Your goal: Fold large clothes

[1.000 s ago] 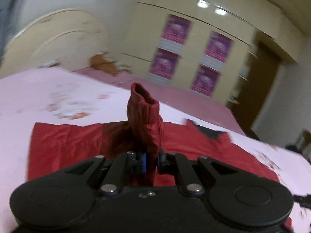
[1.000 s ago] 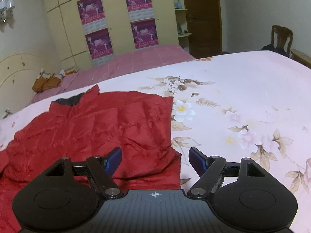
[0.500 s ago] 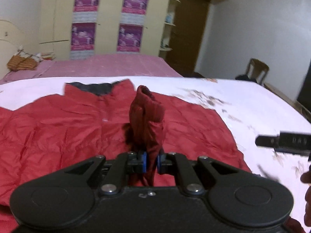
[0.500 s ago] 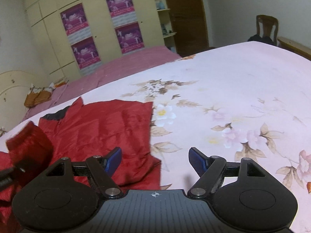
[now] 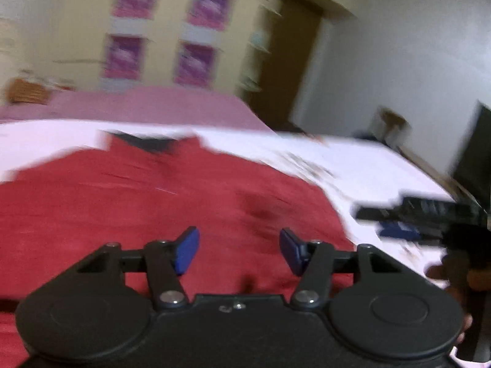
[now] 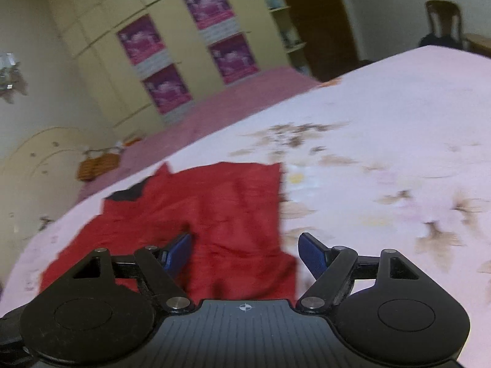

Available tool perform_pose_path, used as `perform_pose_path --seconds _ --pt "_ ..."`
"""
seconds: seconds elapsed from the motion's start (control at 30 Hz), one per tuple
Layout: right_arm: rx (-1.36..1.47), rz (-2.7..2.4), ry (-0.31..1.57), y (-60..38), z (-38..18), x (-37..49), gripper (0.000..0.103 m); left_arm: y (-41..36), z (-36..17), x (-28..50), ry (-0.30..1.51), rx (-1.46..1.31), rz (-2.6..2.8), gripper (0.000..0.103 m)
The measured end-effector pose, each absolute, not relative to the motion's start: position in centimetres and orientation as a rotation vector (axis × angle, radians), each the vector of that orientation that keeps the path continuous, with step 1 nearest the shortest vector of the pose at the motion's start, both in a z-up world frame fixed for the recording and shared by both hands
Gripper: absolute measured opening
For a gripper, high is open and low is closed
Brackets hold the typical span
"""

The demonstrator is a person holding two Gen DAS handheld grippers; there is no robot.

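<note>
A red padded jacket (image 5: 129,202) with a dark collar lies spread on the floral bedsheet (image 5: 362,168). My left gripper (image 5: 239,250) hovers over the jacket's middle; its jaws are opening and nothing is between the blue pads (image 5: 185,250). In the right wrist view the same jacket (image 6: 214,214) lies flat, its right edge near the centre. Above the jacket's near right corner my right gripper (image 6: 245,253) stands open and holds nothing. That gripper also appears as a dark shape (image 5: 429,214) at the right of the left wrist view.
The bed runs far to the right with a floral sheet (image 6: 383,153). Behind it lie a pink bedspread (image 6: 233,98), a cream wardrobe with purple posters (image 6: 184,52), a brown door (image 6: 316,21) and a wooden chair (image 6: 442,21). A cream headboard (image 6: 46,150) stands at left.
The left gripper's jaws have parted and let go of the red sleeve cuff, which has dropped onto the jacket. That gripper swung rightward across the jacket. The right gripper stayed open.
</note>
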State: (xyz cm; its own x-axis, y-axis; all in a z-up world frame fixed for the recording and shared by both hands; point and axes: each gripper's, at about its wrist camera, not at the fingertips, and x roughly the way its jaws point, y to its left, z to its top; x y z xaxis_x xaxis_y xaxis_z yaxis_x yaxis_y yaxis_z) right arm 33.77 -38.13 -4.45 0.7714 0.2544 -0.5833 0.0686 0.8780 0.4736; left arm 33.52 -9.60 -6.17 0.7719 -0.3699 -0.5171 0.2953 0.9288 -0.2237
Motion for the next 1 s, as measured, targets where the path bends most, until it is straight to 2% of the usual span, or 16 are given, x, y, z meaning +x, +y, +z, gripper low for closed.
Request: perform_pose_path --seconds 0.03,0.17,0.2,0.23,0.27,0.33,0.47,0.53,0.7,0.8,0.83,0.87,0.9,0.93,0.97,1.0 --pt "0.508 0.131 0.702 -37.5 -4.6 34.2 0.076 -7.2 -6.0 33.1 0.567 -0.132 -0.287 0.054" --pt "0.544 0.216 0.757 -35.0 -5.8 36.1 0.075 0.6 -6.6 33.2 0.583 -0.123 -0.077 0.053" --pt "0.533 0.236 0.779 -34.2 -6.1 36.5 0.071 1.7 -6.9 33.3 0.588 -0.120 -0.054 0.053" --pt "0.518 0.254 0.799 -33.6 -6.4 36.9 0.042 2.6 -7.3 33.6 0.598 -0.117 -0.053 0.053" --pt "0.499 0.263 0.831 -32.8 -6.7 37.4 0.027 3.2 -7.9 34.2 0.627 -0.114 -0.058 0.053" --pt "0.452 0.242 0.822 -32.0 -6.8 37.2 0.016 3.9 -8.8 34.7 0.655 -0.114 -0.076 0.049" --pt "0.341 0.193 0.700 -31.7 -4.4 35.4 0.016 3.0 -9.5 34.6 0.628 -0.069 -0.125 0.049" --pt "0.276 0.167 0.685 -31.2 -4.6 35.1 0.016 2.7 -10.4 34.6 0.648 -0.053 -0.135 0.049" --pt "0.260 0.145 0.838 -30.8 -9.5 36.9 0.016 2.1 -11.7 36.0 0.693 0.006 -0.144 0.050" --pt "0.246 0.117 0.831 -30.6 -8.7 36.4 0.016 2.4 -10.4 35.5 0.689 -0.003 -0.148 0.051" --pt "0.260 0.097 0.811 -30.9 -8.1 36.1 0.017 2.8 -9.5 34.9 0.657 -0.014 -0.140 0.064" --pt "0.263 0.079 0.779 -31.3 -7.2 35.5 0.026 3.3 -8.8 34.4 0.624 -0.019 -0.127 0.074" --pt "0.251 0.048 0.735 -31.3 -6.2 34.9 0.040 3.5 -8.0 34.1 0.596 -0.019 -0.113 0.088" --pt "0.228 0.028 0.673 -31.2 -5.1 34.3 0.071 3.6 -7.5 34.4 0.578 -0.023 -0.111 0.087" --pt "0.212 0.045 0.640 -30.9 -4.6 34.4 0.076 3.6 -7.3 35.2 0.579 -0.026 -0.122 0.086" --pt "0.198 0.071 0.630 -30.3 -4.3 34.8 0.076 3.2 -7.3 35.9 0.587 -0.025 -0.133 0.082"
